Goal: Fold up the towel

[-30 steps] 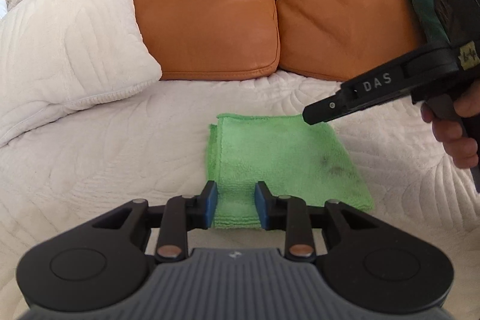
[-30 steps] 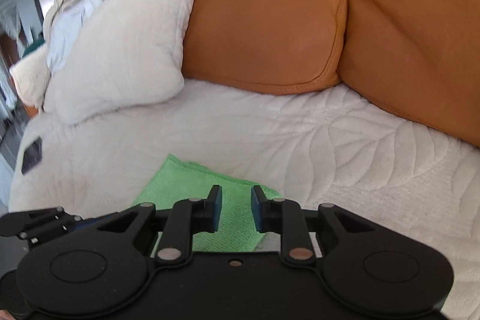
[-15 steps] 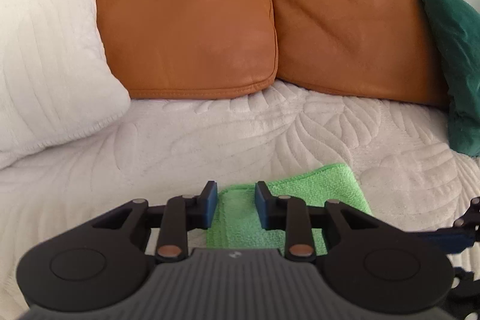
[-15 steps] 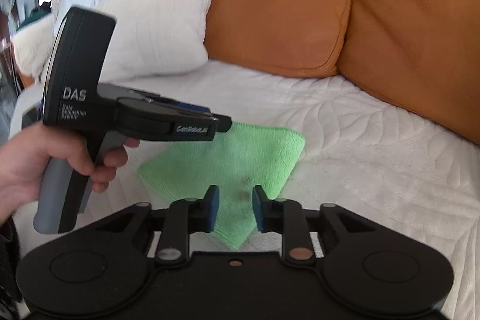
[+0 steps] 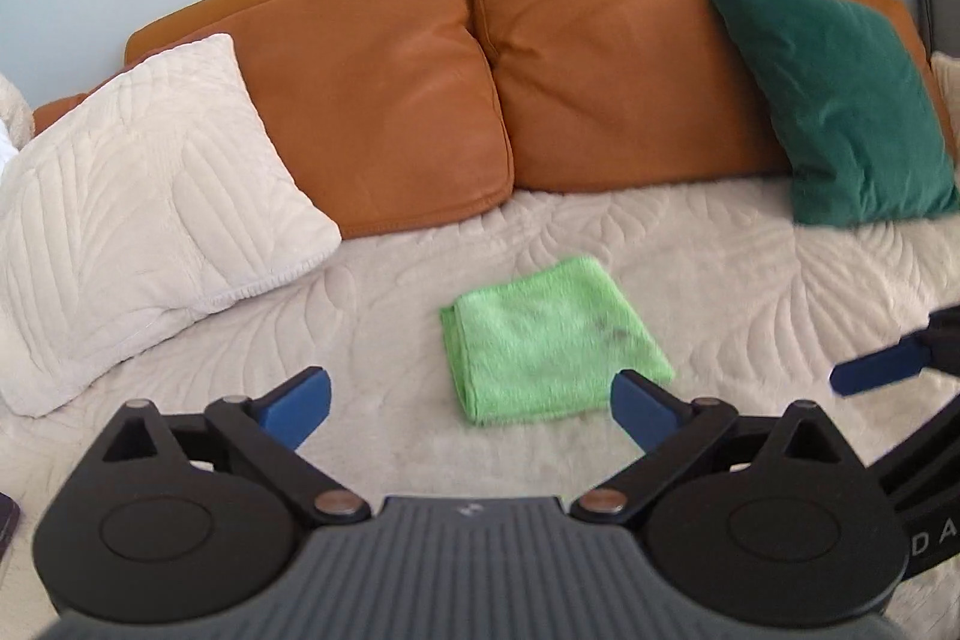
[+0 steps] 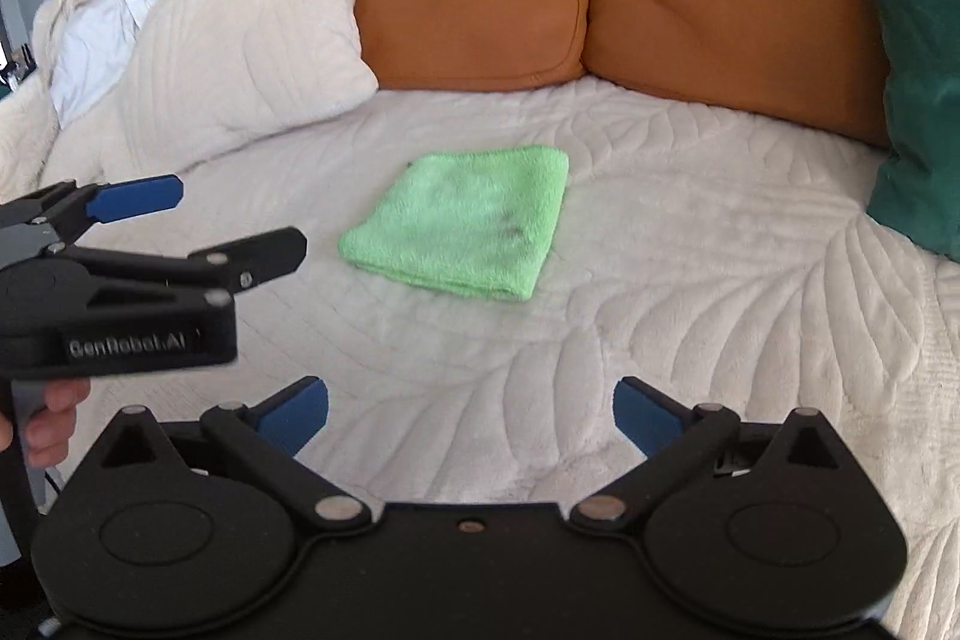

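Folded green microfibre towel [image 5: 555, 340] is lying ahead of both tongs on the cream quilted bedcover [image 6: 690, 280]. Left gripper [image 5: 471, 409] and right gripper [image 6: 471, 415] are gaping wide, holding nothing. Orange cushions [image 5: 420, 100] are lining the far side.

folded green towel [image 5: 552, 340], left claw [image 5: 471, 409] spread wide

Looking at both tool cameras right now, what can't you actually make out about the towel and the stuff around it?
- Folded green microfibre towel: the number of layers is unreadable; only its top and stacked edges show in either view.
- Dark smudge on the towel: stain or shadow, too small and blurred to tell.
- Dark flat object: cut off by the left wrist view's left edge.
- Pale heap of bedding: blurred, far left of the right wrist view.
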Demonstrator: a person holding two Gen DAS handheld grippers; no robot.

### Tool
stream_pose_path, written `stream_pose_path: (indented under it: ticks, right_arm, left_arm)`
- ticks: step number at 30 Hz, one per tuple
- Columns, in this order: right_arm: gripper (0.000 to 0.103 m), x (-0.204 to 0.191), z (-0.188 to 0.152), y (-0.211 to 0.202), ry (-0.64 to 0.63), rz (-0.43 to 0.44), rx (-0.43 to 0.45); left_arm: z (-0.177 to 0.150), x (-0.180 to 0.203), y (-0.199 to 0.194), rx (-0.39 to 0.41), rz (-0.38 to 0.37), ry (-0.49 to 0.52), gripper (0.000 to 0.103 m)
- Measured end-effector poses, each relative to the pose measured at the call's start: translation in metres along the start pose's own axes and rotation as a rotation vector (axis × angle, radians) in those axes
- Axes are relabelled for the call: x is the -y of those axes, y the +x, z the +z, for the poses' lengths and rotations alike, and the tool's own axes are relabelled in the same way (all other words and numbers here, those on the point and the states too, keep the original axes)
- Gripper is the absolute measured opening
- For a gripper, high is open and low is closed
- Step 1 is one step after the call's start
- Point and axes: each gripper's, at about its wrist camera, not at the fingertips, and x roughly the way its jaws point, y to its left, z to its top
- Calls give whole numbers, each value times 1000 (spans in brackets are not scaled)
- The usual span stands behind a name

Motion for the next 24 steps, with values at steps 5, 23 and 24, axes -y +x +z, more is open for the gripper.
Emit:
stream_pose_path:
  ticks: [5,23,24]
  right_arm:
    - [103,-11,-16,7,-28,-82,-7]
    - [103,-2,-28,2,64,-68,61]
    - [103,-3,-28,3,64,-70,57]
  left_arm:
    - [-15,-2,19,-91,-46,-89,101]
    - [-10,17,6,-54,-15,-110,102]
    - [-10,17,6,-54,-18,-114,102]
